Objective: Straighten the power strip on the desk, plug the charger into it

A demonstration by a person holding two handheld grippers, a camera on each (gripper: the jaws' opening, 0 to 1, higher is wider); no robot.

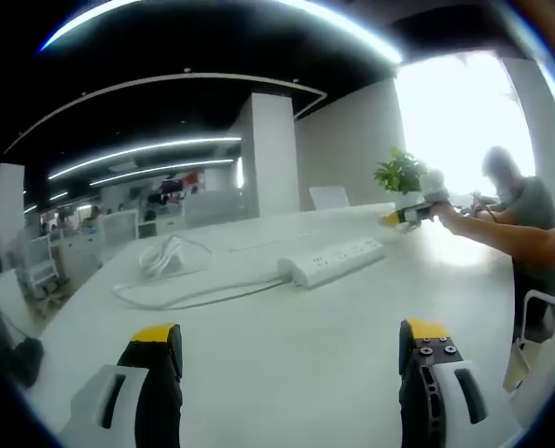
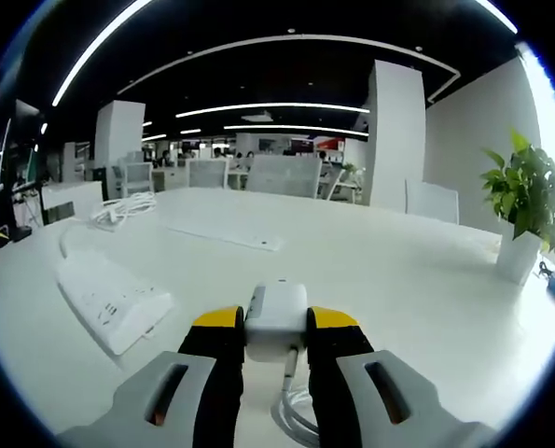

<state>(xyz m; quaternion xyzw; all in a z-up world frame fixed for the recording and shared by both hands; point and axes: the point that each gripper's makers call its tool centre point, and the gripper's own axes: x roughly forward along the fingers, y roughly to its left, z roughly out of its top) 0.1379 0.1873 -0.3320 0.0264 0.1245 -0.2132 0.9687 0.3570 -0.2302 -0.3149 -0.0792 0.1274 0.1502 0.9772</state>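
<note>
The left tool (image 1: pixel 291 359) hovers above the white bench (image 1: pixel 286 373) with its yellow-tipped jaws spread wide apart and nothing between them. Ahead of it the white power strip (image 1: pixel 338 261) lies flat in the middle of the bench, set at a slant to the bench's edges, and its white cable (image 1: pixel 179 294) runs away from one end in a loose loop to a coiled bundle (image 1: pixel 163 254) farther along the bench. Toward the far right edge, a person's outstretched arm (image 1: pixel 501 235) holds the right tool (image 1: pixel 409 213), close to a potted plant (image 1: pixel 400 173).

In the right gripper view, the right tool (image 2: pixel 275 338) is clamped on the white charger (image 2: pixel 277 315), whose cord (image 2: pixel 291 411) hangs down between the jaws. The power strip (image 2: pixel 109 299) lies on the bench to one side of that tool, well apart from the charger, sockets facing up. A flat white keyboard (image 2: pixel 226 233) rests farther off, and the potted plant (image 2: pixel 529 210) stands in a white pot near the bench's edge.
</note>
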